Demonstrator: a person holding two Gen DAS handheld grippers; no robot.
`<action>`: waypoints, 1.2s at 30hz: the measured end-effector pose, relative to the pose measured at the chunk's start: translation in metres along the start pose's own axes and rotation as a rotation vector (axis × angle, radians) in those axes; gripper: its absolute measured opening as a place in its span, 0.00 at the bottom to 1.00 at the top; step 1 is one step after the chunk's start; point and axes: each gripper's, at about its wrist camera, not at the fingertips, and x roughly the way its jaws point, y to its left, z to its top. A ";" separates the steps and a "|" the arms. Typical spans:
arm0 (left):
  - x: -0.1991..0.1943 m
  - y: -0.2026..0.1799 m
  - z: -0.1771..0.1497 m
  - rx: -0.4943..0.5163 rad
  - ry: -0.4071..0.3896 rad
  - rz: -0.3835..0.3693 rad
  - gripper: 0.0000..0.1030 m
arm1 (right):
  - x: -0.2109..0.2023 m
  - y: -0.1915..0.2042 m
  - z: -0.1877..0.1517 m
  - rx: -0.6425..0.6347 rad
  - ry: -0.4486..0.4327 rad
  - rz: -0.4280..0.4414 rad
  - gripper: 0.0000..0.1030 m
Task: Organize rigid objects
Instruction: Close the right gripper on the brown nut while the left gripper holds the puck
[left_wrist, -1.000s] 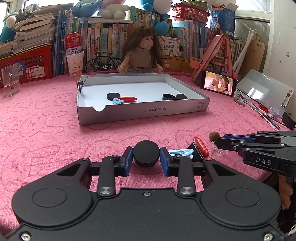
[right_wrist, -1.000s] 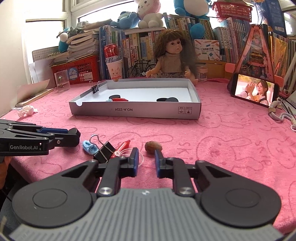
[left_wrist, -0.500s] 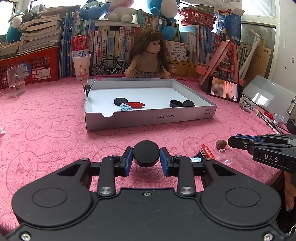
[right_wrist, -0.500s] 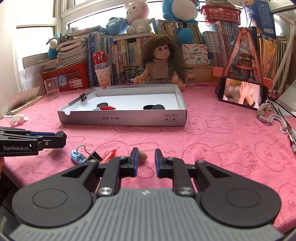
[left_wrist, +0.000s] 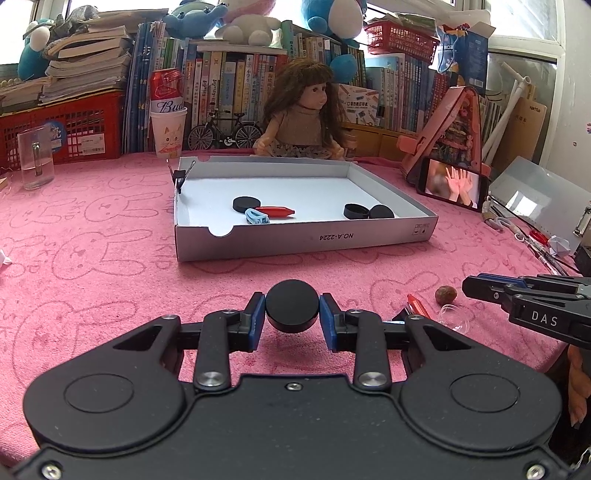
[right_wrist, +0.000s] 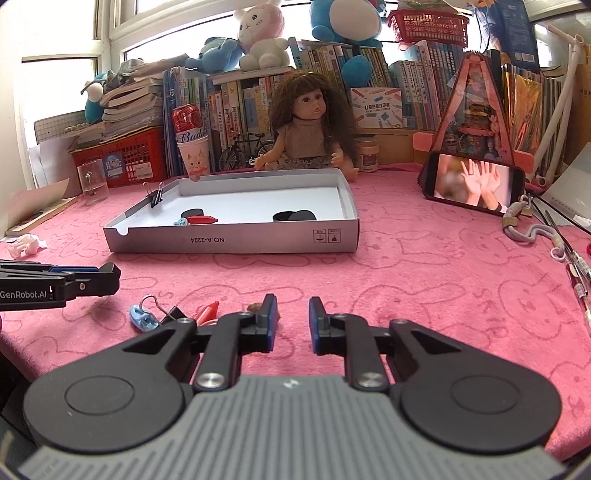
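Observation:
My left gripper (left_wrist: 292, 314) is shut on a black round disc (left_wrist: 292, 305) and holds it above the pink cloth, in front of the shallow white box (left_wrist: 306, 240). The box holds black discs (left_wrist: 246, 204), a red piece (left_wrist: 275, 211), a blue clip (left_wrist: 256, 216) and a binder clip (left_wrist: 180, 175) on its rim. My right gripper (right_wrist: 291, 319) is open and empty near the table's front edge. On the cloth next to it lie a blue clip (right_wrist: 142, 318), a black binder clip (right_wrist: 168, 312), a red piece (right_wrist: 207, 311) and a brown nut (left_wrist: 446, 294).
A doll (left_wrist: 308, 118), a paper cup with a can (left_wrist: 168, 129), a model bicycle and rows of books stand behind the box. A phone (right_wrist: 474, 183) on a stand plays at the right. A clear cup (left_wrist: 35, 157) is at the left. Pens (right_wrist: 576, 266) lie at the right edge.
My left gripper has risen and pulled back a little with the disc in it. My right gripper has also drawn back, so the nut and small pieces sit nearer its fingers.

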 end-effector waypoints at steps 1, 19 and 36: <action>0.000 0.000 0.000 -0.002 0.000 0.000 0.29 | 0.000 0.000 0.000 0.001 0.000 -0.001 0.22; 0.000 0.002 0.006 -0.011 -0.015 0.009 0.29 | 0.000 -0.003 0.002 0.014 -0.006 -0.020 0.22; 0.003 0.000 0.011 -0.014 -0.025 0.010 0.29 | -0.001 0.000 0.001 0.008 -0.017 0.015 0.30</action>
